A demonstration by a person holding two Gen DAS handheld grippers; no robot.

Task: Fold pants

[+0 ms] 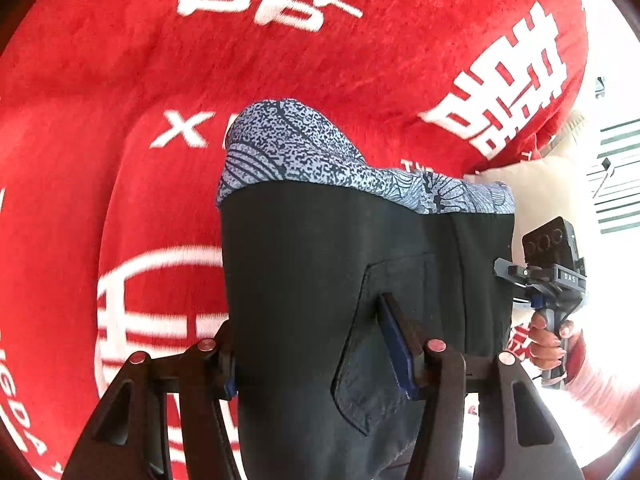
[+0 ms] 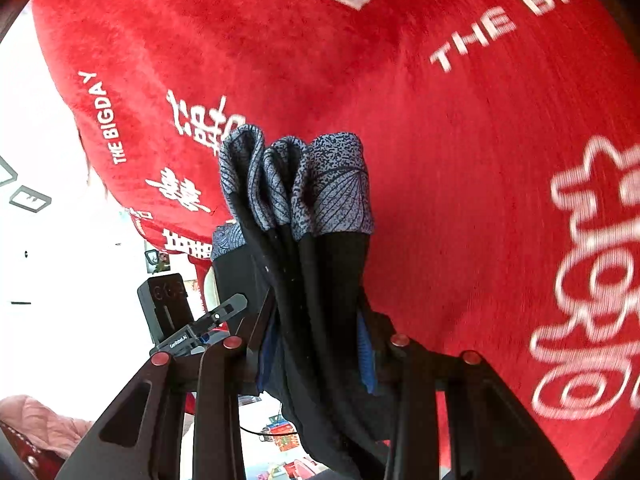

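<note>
The black pants (image 1: 320, 264) with blue-grey patterned cuffs (image 1: 288, 148) hang in the air above the red blanket (image 1: 100, 80). My left gripper (image 1: 320, 356) is shut on the black cloth beside a back pocket (image 1: 384, 344). My right gripper (image 2: 316, 344) is shut on the bunched pants (image 2: 320, 264), whose patterned cuffs (image 2: 332, 184) hang in folds beyond my fingertips. The right gripper also shows in the left wrist view (image 1: 552, 280), held by a hand at the far right. The left gripper shows in the right wrist view (image 2: 192, 328).
The red blanket (image 2: 460, 160) with white lettering fills the background in both views. A cream cushion (image 1: 540, 188) lies at its right edge. A bright white floor or wall (image 2: 48, 260) lies past the blanket's left edge. Pink cloth (image 2: 36, 420) sits at the lower left.
</note>
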